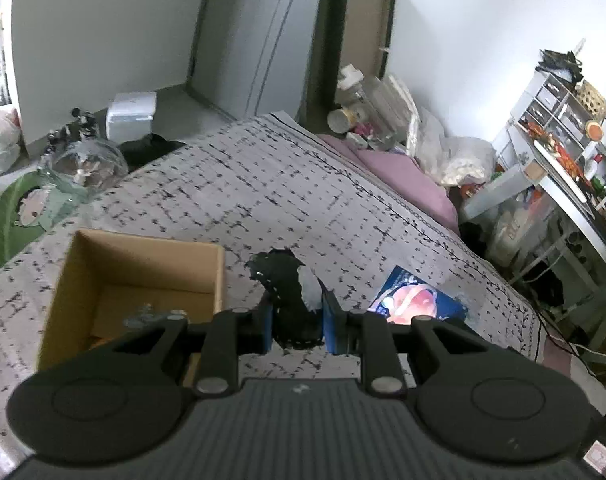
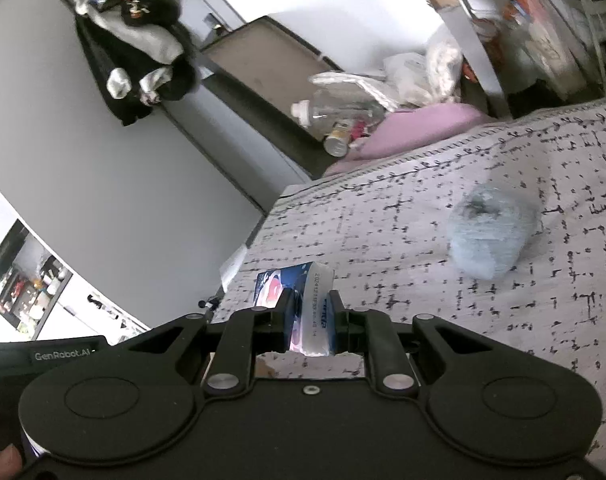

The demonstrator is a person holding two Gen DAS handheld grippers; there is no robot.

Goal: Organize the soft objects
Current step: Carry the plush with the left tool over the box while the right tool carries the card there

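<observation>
Both grippers were loaded, and nothing soft had clearly reached the cardboard box [image 1: 143, 280] yet; its floor, as far as the left wrist view showed, held only a scrap or two in one corner. The left gripper [image 1: 297, 316] was clamped on a black fabric piece [image 1: 287, 288], which stuck up limp and crumpled beyond the blue pads, with the box just to the left of the fingers and ahead of them. The right gripper [image 2: 311, 324] was pinched tight on a small tissue packet [image 2: 307, 300], blue and white with a printed date along its edge, held edge-up and jutting forward past the fingertips. Ahead and to the right of that tool, a pale blue, bundled soft thing [image 2: 491, 232] lay on the patterned bedspread [image 2: 423, 300], blurred, and seemingly the item left to collect. I judged the job at its early-to-middle stage: two items lifted, neither dropped in.
</observation>
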